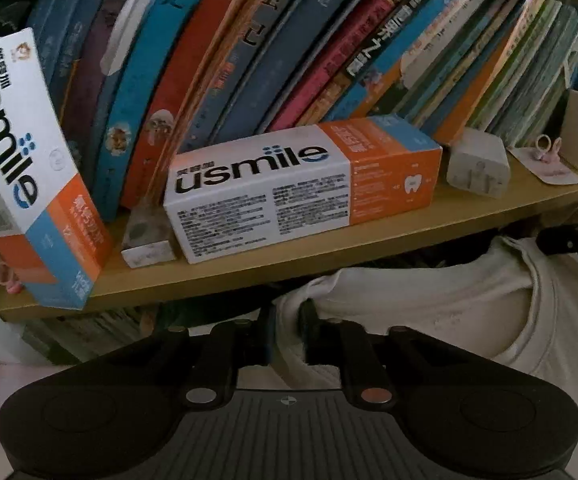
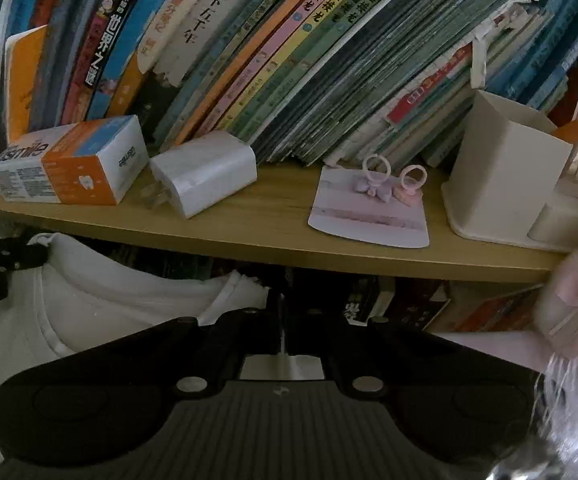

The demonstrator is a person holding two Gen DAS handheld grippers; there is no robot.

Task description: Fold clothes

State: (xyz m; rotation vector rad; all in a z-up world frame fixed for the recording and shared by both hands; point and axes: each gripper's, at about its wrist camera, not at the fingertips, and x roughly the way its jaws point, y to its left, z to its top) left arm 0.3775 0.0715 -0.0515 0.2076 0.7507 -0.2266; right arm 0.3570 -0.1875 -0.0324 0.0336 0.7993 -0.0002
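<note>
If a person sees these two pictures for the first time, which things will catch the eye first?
First, the crowded row of colourful books leaning along the wooden shelf. Next, the orange, white and blue usmile toothpaste box lying in front of them. Below the shelf edge, both grippers pinch a white T-shirt.

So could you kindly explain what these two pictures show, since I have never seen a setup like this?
There is no robot here: a person holds a pair of tongs in each hand, and a small wide-angle camera on each looks forward along its fingers. One picture is from the left tongs, the other from the right tongs. Both sets grip a white T-shirt near its collar, one at each side. Behind it runs a wooden shelf crowded with books. On the shelf lie a toothpaste box, a white plug charger, a card with toy rings and a white holder.
</note>
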